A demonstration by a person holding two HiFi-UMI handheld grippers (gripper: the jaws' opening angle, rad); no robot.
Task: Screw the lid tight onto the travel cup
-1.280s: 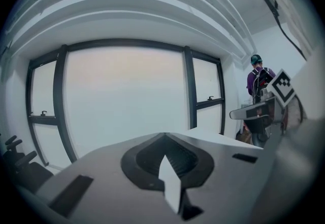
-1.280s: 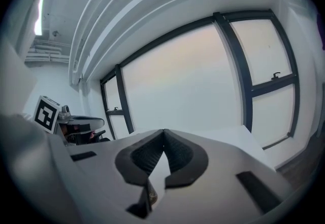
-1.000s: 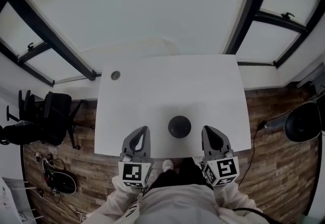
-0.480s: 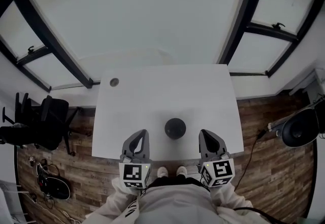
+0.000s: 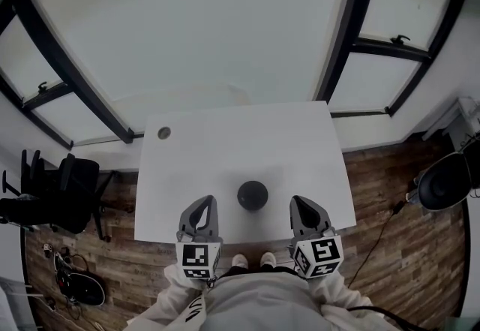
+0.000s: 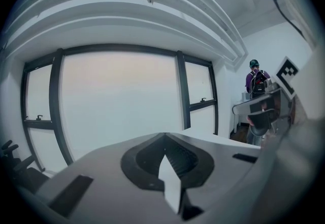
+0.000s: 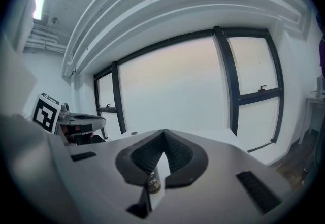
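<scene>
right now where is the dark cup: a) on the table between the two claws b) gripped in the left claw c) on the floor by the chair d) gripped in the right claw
a: the cup stands on the table, apart from the shut left claw and the shut right claw.

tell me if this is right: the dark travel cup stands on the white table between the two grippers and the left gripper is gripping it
Not quite. The left gripper grips nothing: the left gripper view shows its jaws together with nothing between them. The head view shows the travel cup standing free on the white table between it and the right gripper, touching neither.
</scene>
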